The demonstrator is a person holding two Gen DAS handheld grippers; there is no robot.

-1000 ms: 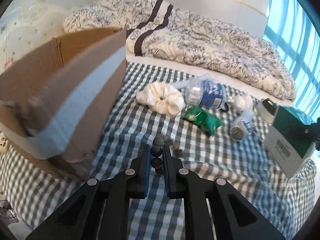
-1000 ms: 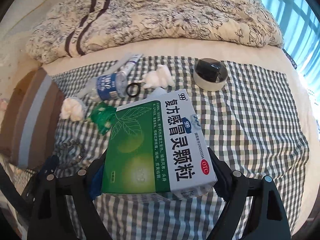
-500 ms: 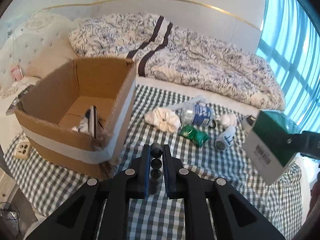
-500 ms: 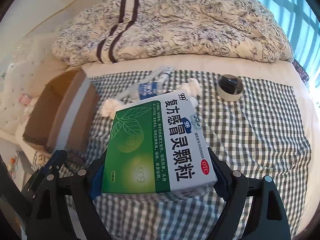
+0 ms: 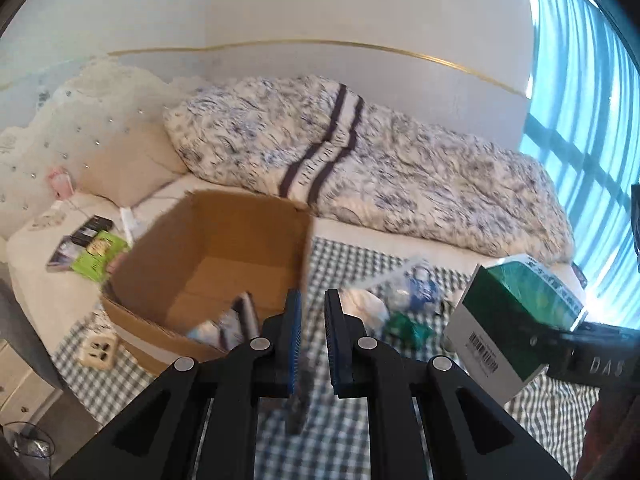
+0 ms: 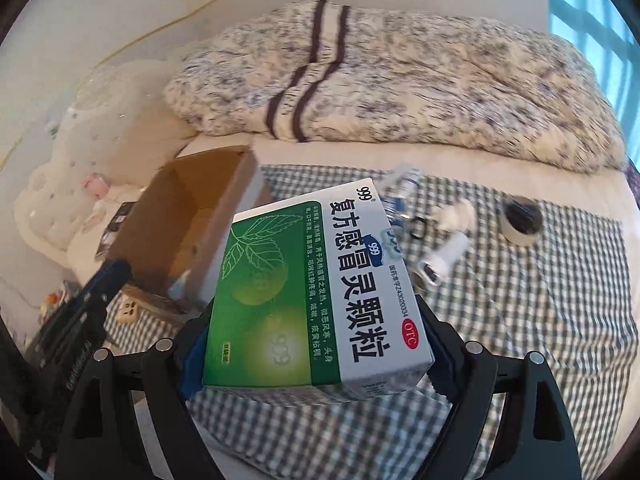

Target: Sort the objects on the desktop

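The right claw is pinching the green medicine box by its sides, up in the air. The cardboard box sits ahead & to the left of it, open top up. The left claw is a bit spread; a blurry dark thing hangs between its fingers, can't tell if it's gripped. The left claw is nearer the cardboard box.

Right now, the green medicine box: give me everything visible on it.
The medicine box is a rectangular carton, seemingly card: green face with leaf outlines, white panel with dark Chinese lettering, a "999" logo and a red OTC oval. One white side carries a barcode, seen from the left wrist. The right gripper clamps it by two opposite sides, lifted clear of the checked cloth, tilted. Nothing else touches it.
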